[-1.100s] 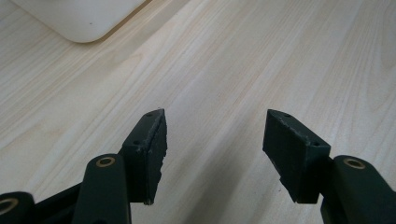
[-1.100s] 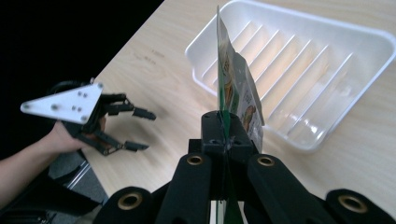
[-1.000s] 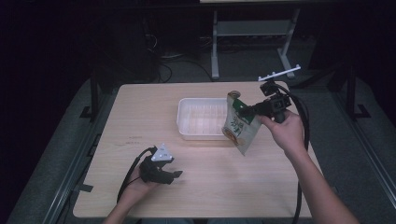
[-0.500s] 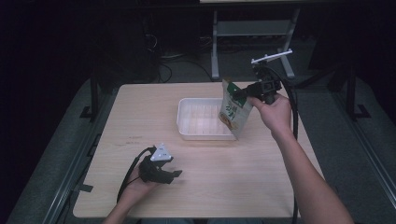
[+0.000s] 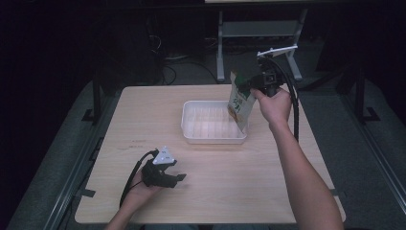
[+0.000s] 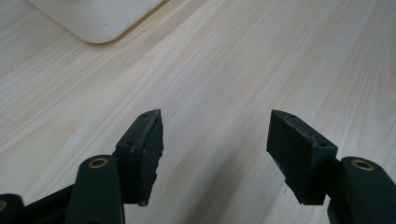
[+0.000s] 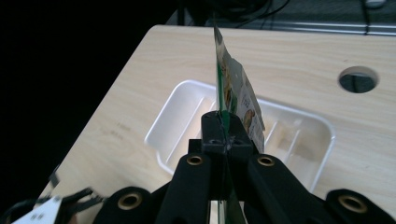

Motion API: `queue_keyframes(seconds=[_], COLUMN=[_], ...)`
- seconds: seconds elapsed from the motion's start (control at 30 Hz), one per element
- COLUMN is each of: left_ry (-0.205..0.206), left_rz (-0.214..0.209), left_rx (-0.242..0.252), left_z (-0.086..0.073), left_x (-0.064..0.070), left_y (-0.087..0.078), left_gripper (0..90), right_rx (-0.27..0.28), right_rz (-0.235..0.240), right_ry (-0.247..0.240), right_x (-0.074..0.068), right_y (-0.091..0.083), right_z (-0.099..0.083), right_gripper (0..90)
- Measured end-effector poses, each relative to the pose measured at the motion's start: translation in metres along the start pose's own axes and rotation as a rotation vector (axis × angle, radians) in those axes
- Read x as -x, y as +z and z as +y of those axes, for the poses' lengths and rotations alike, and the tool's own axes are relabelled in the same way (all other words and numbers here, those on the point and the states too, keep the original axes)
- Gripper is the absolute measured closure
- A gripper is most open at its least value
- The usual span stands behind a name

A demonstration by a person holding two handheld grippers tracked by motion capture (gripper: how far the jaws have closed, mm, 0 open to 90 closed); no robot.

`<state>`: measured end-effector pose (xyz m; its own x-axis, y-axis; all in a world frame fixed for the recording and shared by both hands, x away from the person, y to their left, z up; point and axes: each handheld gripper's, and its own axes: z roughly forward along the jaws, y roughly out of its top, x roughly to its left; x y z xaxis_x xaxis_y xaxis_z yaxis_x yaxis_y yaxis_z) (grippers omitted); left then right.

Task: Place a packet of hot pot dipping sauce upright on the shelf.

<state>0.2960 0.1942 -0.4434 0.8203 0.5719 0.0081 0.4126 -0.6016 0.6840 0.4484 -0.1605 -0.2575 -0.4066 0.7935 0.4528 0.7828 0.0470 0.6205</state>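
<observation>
Two grippers are at the worktop (image 5: 143,110). The right gripper (image 5: 258,82), raised near the far right edge, has its jaws clamped on the edge of a green printed pouch (image 5: 240,103), which hangs tilted over the right end of a white tray (image 5: 191,122). The left gripper (image 5: 165,175) rests by the near edge, left of centre, jaws apart over bare wood.

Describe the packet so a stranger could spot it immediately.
Start at the pale wooden table, then find the white tray in its far half. Above the tray's right end hangs the packet, pinched by the right gripper. It is the one printed, green-and-white thing, and the one thing held off the table.
</observation>
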Motion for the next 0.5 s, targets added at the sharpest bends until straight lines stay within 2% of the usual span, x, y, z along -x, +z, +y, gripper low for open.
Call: queue_keyframes(seconds=[0.2, 0.27, 0.5], left_ry=[-0.003, -0.003, -0.001], left_rz=[-0.001, 0.000, 0.001], left_rx=[0.005, 0.004, 0.008], left_z=[0.000, 0.000, 0.000], left_x=[0.000, 0.000, 0.000], left_y=[0.000, 0.000, -0.001], left_gripper=[35.7, 35.7, 35.7], right_rx=[0.027, 0.032, 0.053], right_rz=[-0.035, -0.062, -0.099], right_ry=[0.045, 0.045, 0.051], right_x=[0.010, 0.011, 0.015], right_y=[0.002, 0.004, 0.004], right_z=[0.002, 0.002, 0.001], right_gripper=[89.5, 89.5, 89.5])
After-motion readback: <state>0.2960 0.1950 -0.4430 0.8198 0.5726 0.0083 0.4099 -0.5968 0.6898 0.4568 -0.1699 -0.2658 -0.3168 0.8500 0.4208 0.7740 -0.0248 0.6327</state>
